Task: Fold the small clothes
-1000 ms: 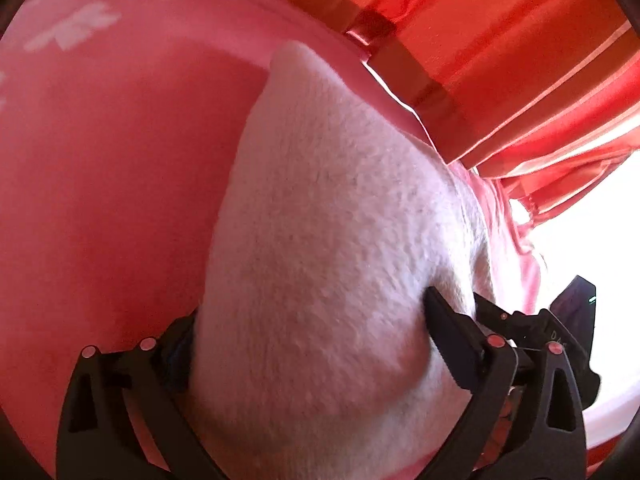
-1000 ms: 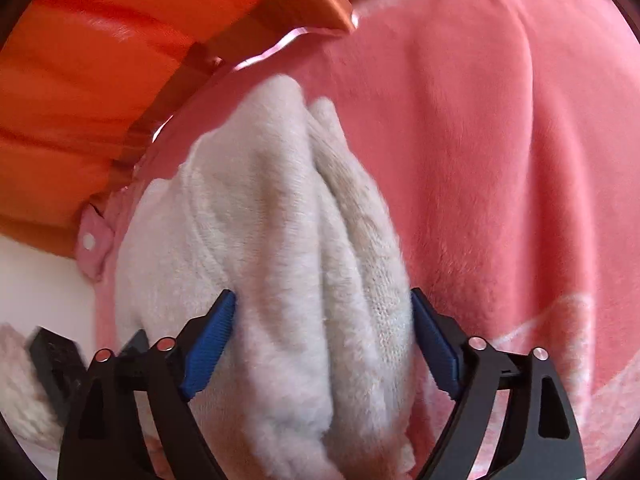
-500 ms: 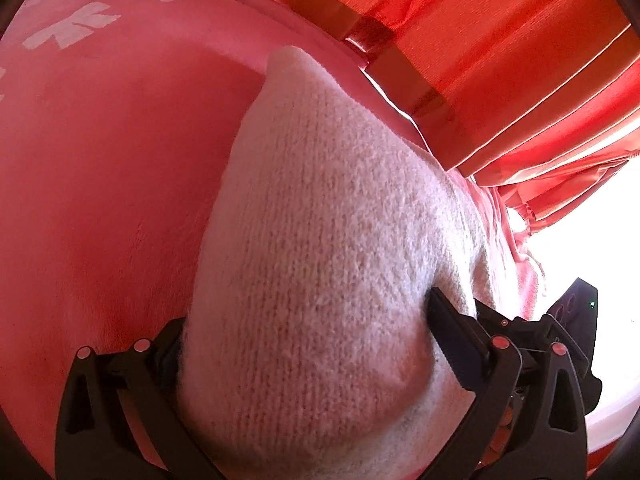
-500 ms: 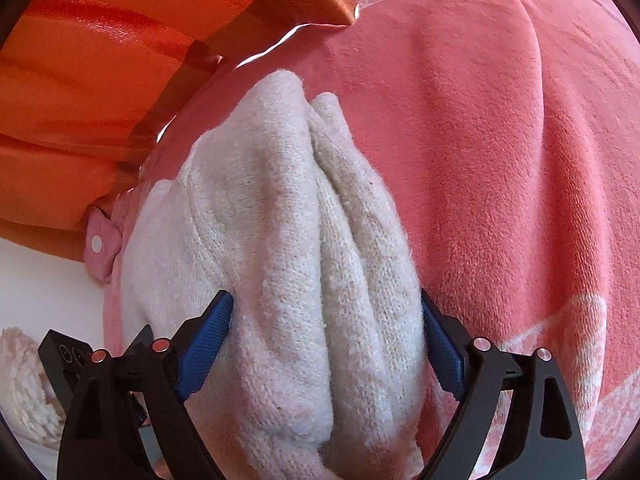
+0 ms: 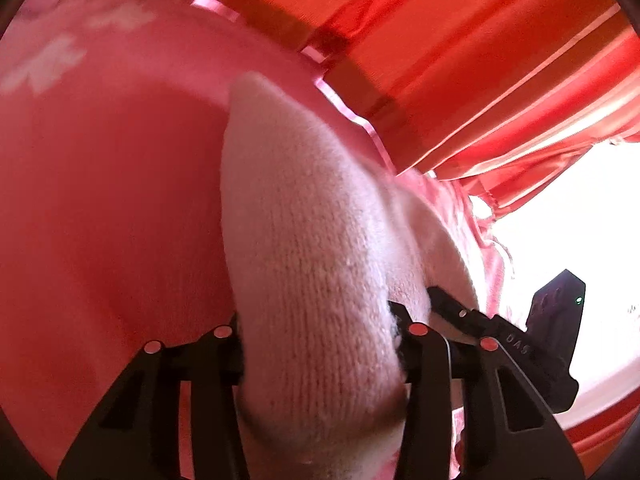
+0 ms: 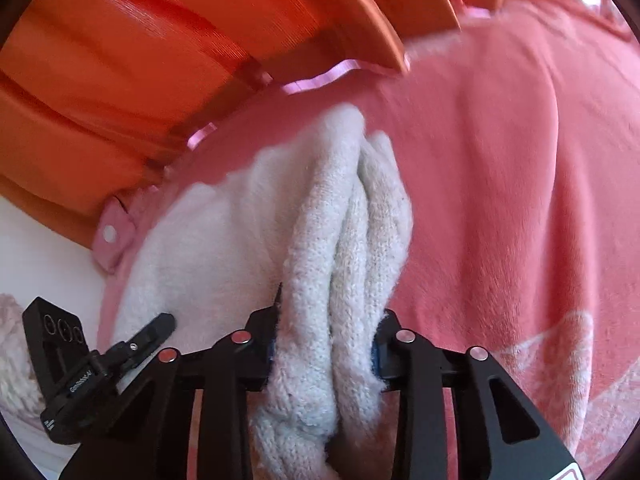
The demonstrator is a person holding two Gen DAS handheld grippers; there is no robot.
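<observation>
- The left claw (image 5: 316, 332) is clamped on one end of a cream knit garment (image 5: 304, 240), its two black fingers (image 5: 424, 360) pressed into the wool from either side with the fabric bunched between them.
- The right claw (image 6: 324, 344) is nearly shut, pinching a gathered, folded bundle of the same cream knit garment (image 6: 348, 248); the blue pads are almost buried in the wool.
- The garment stretches forward from both claws and lies on a pink fleece blanket (image 6: 500, 200) with pale printed shapes.
- In the right wrist view, the left claw (image 6: 136, 344) shows at the lower left, touching the garment's far end.
- Orange-red curtains (image 5: 460, 52) hang just behind the blanket's edge.
</observation>
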